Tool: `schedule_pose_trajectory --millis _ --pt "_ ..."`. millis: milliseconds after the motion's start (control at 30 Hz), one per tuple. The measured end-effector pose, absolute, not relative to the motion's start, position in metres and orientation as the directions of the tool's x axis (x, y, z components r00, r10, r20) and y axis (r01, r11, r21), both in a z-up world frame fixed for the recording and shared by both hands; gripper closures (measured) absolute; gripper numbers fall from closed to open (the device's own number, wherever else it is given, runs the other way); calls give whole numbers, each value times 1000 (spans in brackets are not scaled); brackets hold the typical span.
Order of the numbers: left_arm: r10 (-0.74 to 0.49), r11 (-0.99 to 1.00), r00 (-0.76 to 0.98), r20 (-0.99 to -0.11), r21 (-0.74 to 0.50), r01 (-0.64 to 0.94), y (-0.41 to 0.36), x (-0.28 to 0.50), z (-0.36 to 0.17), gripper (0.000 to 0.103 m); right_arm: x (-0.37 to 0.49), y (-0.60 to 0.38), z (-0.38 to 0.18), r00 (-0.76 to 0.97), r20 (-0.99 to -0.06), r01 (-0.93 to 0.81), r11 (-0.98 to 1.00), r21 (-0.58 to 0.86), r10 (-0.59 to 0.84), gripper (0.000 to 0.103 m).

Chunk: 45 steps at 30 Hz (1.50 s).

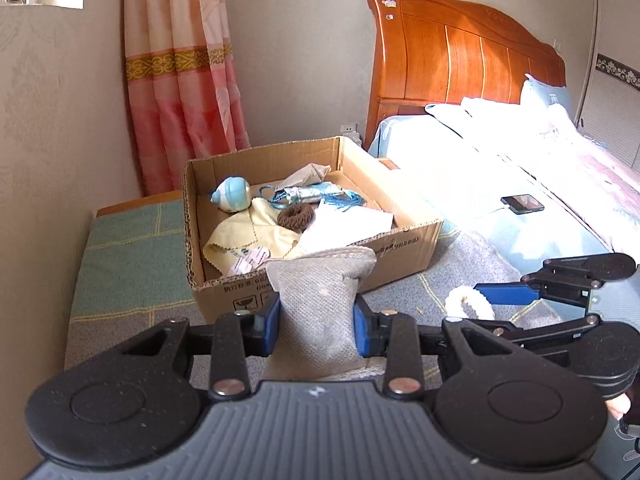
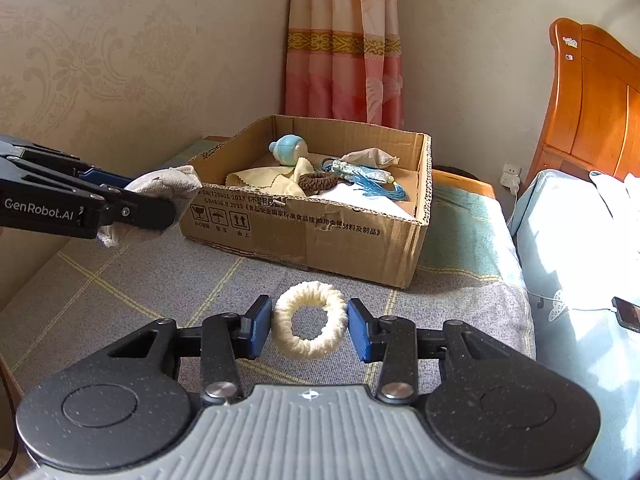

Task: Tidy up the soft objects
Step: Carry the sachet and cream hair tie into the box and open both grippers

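My left gripper (image 1: 316,326) is shut on a grey fabric pouch (image 1: 320,300) and holds it above the blanket, just in front of the cardboard box (image 1: 400,248). It also shows in the right wrist view (image 2: 160,196), at the box's near left corner. My right gripper (image 2: 310,326) has its jaws on either side of a cream yarn ring (image 2: 310,320) on the blanket; the pads look just at its sides. The ring also shows in the left wrist view (image 1: 468,300). The box holds a brown scrunchie (image 1: 295,215), a yellow cloth (image 1: 248,236), a blue tassel (image 1: 336,200) and a blue-white toy (image 1: 232,194).
The box (image 2: 304,236) stands on a grey-and-green checked blanket (image 2: 120,288) in the room's corner. A wallpapered wall is on the left, a pink curtain (image 2: 344,40) behind. A bed with wooden headboard (image 1: 460,48) and a phone (image 1: 522,204) is on the right.
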<state>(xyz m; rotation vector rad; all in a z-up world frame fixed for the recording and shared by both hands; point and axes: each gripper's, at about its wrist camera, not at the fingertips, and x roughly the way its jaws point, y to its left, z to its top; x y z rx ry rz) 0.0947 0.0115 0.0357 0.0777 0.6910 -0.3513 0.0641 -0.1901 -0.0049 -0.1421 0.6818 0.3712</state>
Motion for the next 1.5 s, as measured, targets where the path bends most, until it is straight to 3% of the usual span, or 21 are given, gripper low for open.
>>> schedule_pose_trajectory --millis 233,467,500,533,600,700,1167,1333,1500 --pt "-255 943 758 -601 19 333 0 150 51 68 69 -191 7 718 -624 -401 916 -8 308 57" --pt "-166 948 748 -643 104 299 -9 219 26 66 78 -188 9 715 -630 -413 910 -33 302 57" --pt "-152 952 749 -645 108 287 -9 226 22 54 78 -187 8 715 -631 -414 909 -37 300 57" --pt "-138 956 758 -638 114 270 -8 231 18 25 79 -187 9 715 -633 -416 908 -42 298 57" --pt "-134 952 773 -620 137 275 -9 237 14 3 81 -186 10 716 -633 -417 907 -50 294 57" --pt "-138 956 819 -557 141 257 -5 226 19 3 83 -186 14 721 -629 -419 906 -59 292 57" --pt "-166 982 831 -531 -12 188 31 133 32 1 133 -178 51 736 -601 -427 903 -53 313 57" --pt "-170 980 822 -544 -9 197 36 113 29 1 182 -156 54 719 -620 -448 891 -70 313 56" --pt "-88 993 844 -530 19 116 51 104 31 1 233 -135 45 682 -656 -469 882 -52 324 56"
